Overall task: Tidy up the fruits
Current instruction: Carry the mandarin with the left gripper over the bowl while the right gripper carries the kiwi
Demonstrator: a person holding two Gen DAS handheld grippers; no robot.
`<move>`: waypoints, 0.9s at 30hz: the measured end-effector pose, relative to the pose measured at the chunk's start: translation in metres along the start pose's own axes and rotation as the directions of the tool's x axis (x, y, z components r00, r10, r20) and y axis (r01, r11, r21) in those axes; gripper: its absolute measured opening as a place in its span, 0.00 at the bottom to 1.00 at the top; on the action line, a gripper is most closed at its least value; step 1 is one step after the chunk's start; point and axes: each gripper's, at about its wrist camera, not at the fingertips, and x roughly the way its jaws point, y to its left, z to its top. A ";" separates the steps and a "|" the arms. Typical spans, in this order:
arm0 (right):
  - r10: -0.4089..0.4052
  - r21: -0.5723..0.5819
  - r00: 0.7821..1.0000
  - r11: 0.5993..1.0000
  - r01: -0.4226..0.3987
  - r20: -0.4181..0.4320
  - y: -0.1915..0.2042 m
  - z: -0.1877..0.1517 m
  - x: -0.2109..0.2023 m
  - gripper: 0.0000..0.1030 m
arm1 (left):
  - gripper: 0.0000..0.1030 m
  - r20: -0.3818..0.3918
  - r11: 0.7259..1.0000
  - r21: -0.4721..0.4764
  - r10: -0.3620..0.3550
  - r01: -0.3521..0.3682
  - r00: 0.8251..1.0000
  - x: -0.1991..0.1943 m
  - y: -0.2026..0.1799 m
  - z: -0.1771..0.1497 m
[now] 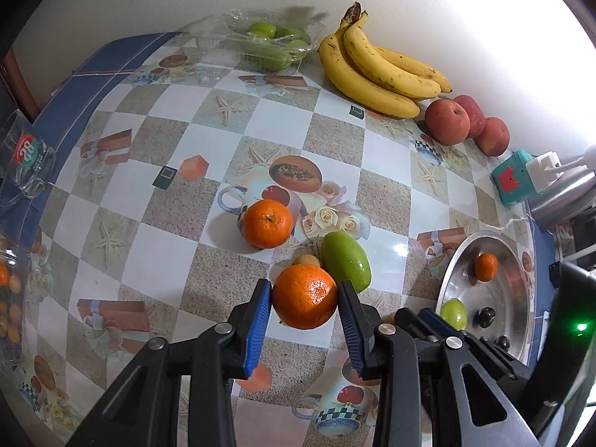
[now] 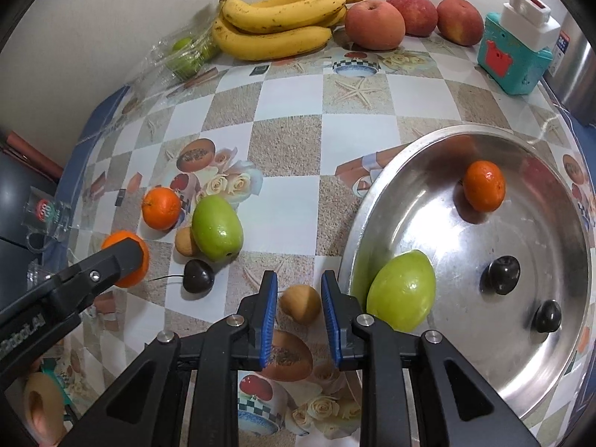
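left gripper (image 1: 304, 303): clamped on an orange (image 1: 304, 297), left of the pan (image 1: 452, 272)
right gripper (image 2: 300, 307): nearly closed, empty, beside pan

My left gripper (image 1: 304, 298) points steeply down, jaws clamped; my right gripper (image 2: 300, 298) angles down, jaws nearly together, gripping nothing.

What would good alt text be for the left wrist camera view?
The left gripper clamps an orange just above a checkered tablecloth. Beyond it lie another orange and a green fruit; bananas and red apples sit by the wall, a steel bowl at right.
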 end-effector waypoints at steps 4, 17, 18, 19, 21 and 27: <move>0.004 -0.024 1.000 1.000 -0.004 -0.015 0.006 -0.002 0.005 0.24 | 0.38 -0.005 1.000 -0.005 0.001 -0.001 1.000 0.001 0.001 0.000; -0.011 -0.063 0.999 0.998 0.009 -0.041 0.016 -0.008 0.015 0.25 | 0.38 -0.012 1.000 -0.008 0.003 -0.003 1.000 0.004 0.002 -0.001; -0.011 -0.065 0.999 0.998 0.008 -0.042 0.017 -0.009 0.015 0.25 | 0.38 -0.012 1.000 -0.008 0.003 -0.004 1.000 0.004 0.002 -0.001; -0.013 -0.067 0.999 0.998 0.010 -0.042 0.017 -0.009 0.015 0.25 | 0.38 -0.012 1.000 -0.009 0.004 -0.004 1.000 0.004 0.002 -0.001; -0.017 -0.073 0.999 0.997 0.014 -0.042 0.019 -0.009 0.016 0.25 | 0.38 -0.014 1.000 -0.012 0.006 -0.006 1.000 0.005 0.004 0.000; 0.017 -0.047 0.999 0.999 -0.020 -0.050 0.015 -0.009 0.015 0.25 | 0.38 -0.008 0.999 -0.029 0.013 -0.013 1.000 0.005 0.008 0.001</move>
